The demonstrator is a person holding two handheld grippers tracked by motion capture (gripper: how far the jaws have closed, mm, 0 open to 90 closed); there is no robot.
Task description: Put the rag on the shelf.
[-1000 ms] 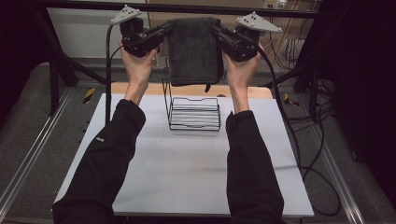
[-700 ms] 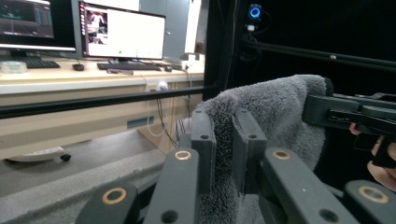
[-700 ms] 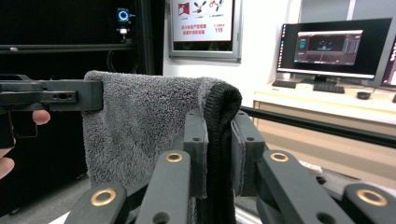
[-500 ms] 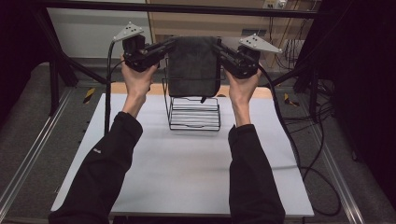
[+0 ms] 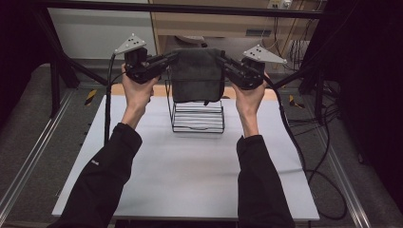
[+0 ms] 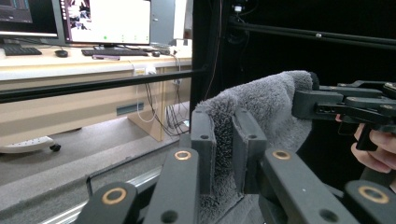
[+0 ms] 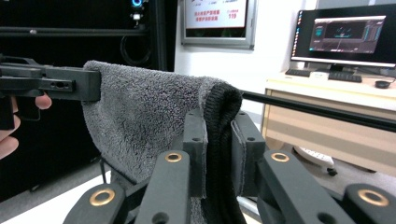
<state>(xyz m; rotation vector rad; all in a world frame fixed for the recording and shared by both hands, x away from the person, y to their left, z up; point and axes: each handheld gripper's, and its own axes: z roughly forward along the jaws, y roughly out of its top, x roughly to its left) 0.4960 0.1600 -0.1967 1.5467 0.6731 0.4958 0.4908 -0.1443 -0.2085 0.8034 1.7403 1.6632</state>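
A dark grey towel (image 5: pixel 197 76) hangs in the air above the far part of the white bench (image 5: pixel 190 175), stretched between the two grippers and directly over a black wire rack (image 5: pixel 197 116) that stands on the bench surface. From the high view, the left gripper (image 5: pixel 166 59) holds the towel's upper left corner and the right gripper (image 5: pixel 223 61) its upper right corner, each carried in a raised hand with dark sleeves coming in from the near edge; whether the towel's lower edge touches the rack's top wires cannot be told from there. The left gripper view supplies what the high view cannot: the fingers (image 6: pixel 203 151) are clamped on a fold of grey terry pile, with the opposite gripper gripping the far corner at the right of the picture, and a desk with monitors (image 6: pixel 109 21) behind. The right gripper view likewise shows its fingers (image 7: pixel 194 149) closed on the towel's knitted dark hem (image 7: pixel 224 135), the cloth sagging between the two holds, and a further monitor (image 7: pixel 345 35) on a desk beyond. Against the frames of a second and half a second ago, both hands have come lower and the towel has descended with them toward the rack, the grips on both corners unchanged.
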